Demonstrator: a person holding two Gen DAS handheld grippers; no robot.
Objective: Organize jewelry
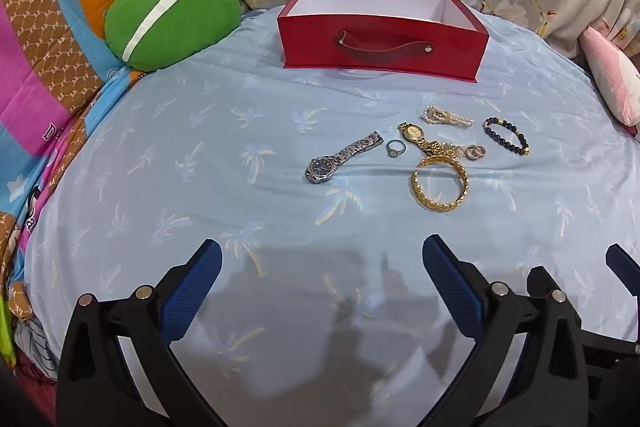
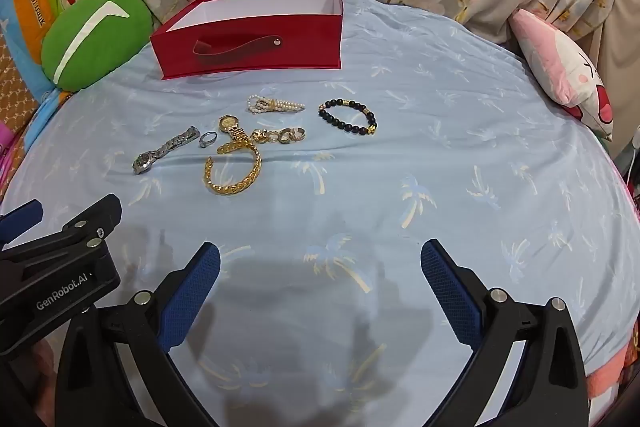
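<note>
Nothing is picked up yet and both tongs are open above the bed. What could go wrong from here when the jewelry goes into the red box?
1. The gold watch, gold bangle and small rings lie touching; grabbing one may drag the others.
2. The silver ring lies flat on the soft blue sheet; the wide left tongs or right tongs might pinch fabric instead.
3. The red box sits on bedding and could tip.

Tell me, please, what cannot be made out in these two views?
- Red box floor: both views, hidden by its front wall.
- Silver watch dial: both views, too small.
- Small gold rings: count unclear, clustered.
- Right gripper: left wrist view, cut off by the edge.
</note>
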